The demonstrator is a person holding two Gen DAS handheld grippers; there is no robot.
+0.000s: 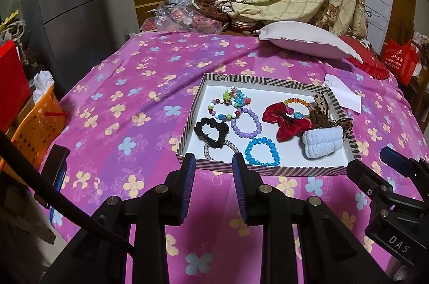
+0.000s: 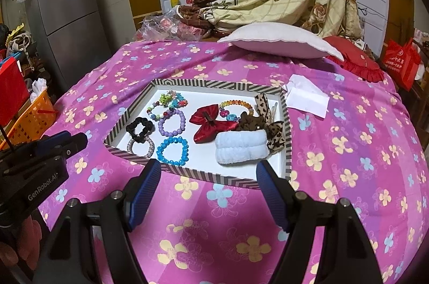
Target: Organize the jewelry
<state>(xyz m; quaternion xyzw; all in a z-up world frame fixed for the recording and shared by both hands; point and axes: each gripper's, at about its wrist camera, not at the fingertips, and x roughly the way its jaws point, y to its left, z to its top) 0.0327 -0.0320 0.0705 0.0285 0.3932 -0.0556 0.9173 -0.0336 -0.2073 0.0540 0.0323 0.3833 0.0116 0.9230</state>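
A shallow striped tray [image 1: 270, 170] with a white floor lies on the pink flowered bedspread [image 1: 128, 106], its long axis running left to right across both views. On its left side lie a black scrunchie [image 1: 211, 132] overlapping a silver sparkly band [image 1: 207, 151], a purple bead bracelet [image 1: 246, 123], a blue bead bracelet [image 1: 264, 151] nearest the front rim, and a multicoloured bead bracelet [image 1: 224, 110] with small bright clips behind it. On the right lie a red satin bow [image 1: 288, 123] spread with its wings slanting left-back to right-front, an orange and pink bead bracelet [image 1: 296, 106], a leopard-print bow [image 1: 325, 112] and a white fluffy band [image 1: 323, 143] lying lengthwise left to right. The left gripper [image 1: 213, 161] hovers just before the front rim, jaws apart and empty. The right gripper [image 2: 209, 168] likewise hangs before the rim, jaws wide apart, holding nothing. An orange basket [image 1: 37, 128] stands beside the bed at left.
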